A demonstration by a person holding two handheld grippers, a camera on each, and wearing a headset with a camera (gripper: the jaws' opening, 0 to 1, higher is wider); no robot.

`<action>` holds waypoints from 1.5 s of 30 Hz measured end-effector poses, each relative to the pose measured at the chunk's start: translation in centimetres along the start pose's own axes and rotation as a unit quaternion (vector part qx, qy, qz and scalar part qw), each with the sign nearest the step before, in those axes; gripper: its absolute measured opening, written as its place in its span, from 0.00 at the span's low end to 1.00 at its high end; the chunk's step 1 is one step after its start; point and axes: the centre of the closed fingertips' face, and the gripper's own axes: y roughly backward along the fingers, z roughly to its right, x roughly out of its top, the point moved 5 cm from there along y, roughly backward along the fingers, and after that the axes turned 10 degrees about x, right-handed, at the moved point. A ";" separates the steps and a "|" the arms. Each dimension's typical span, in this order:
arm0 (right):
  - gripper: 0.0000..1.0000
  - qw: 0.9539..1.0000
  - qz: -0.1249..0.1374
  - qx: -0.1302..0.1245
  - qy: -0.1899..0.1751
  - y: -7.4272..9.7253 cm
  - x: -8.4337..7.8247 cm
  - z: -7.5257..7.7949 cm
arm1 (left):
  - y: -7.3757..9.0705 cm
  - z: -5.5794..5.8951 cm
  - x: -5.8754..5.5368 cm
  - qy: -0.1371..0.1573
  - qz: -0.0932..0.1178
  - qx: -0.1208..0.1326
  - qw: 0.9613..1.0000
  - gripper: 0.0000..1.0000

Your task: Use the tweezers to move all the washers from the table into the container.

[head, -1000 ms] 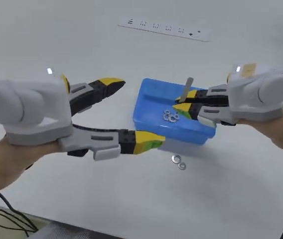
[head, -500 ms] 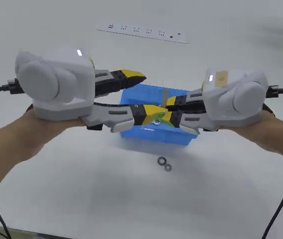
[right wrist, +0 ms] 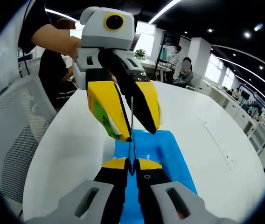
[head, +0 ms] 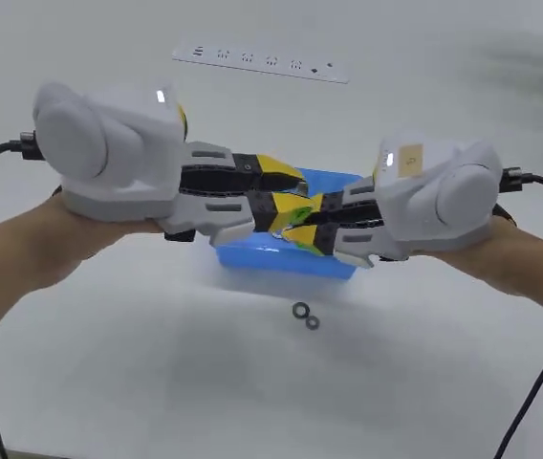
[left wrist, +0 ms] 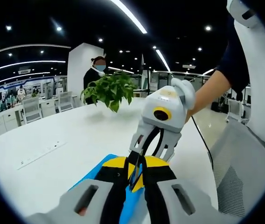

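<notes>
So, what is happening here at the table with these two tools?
A person holds both tongs together above the blue container. The right tongs grip thin tweezers, and the left tongs appear closed on the other end, like a handover. Two washers lie on the table near the container, not yet moved.

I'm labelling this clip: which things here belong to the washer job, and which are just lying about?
Job: tweezers, two loose washers, blue container.
Lying about: power strip, leafy plant.
</notes>
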 end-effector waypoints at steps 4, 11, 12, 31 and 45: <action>0.08 1.000 0.001 0.002 -0.001 -0.1 0.1 -0.1 | 0.2 0.1 0.2 -0.005 0.002 -0.008 1.000 0.10; 0.08 1.000 0.001 0.003 0.001 -0.1 0.4 -0.2 | 0.2 0.3 0.4 -0.031 -0.002 -0.010 0.999 0.08; 0.08 1.000 0.001 0.003 0.001 -0.1 0.5 -0.3 | 0.2 0.4 0.5 -0.033 0.000 -0.010 0.999 0.08; 0.13 1.000 0.002 -0.028 -0.002 0.9 1.1 -0.2 | 0.2 0.3 1.7 -0.062 0.001 0.004 0.998 0.05; 0.25 0.994 0.013 -0.093 -0.063 3.0 -0.1 -0.5 | 0.6 0.6 2.8 -0.083 -0.002 0.011 0.996 0.05</action>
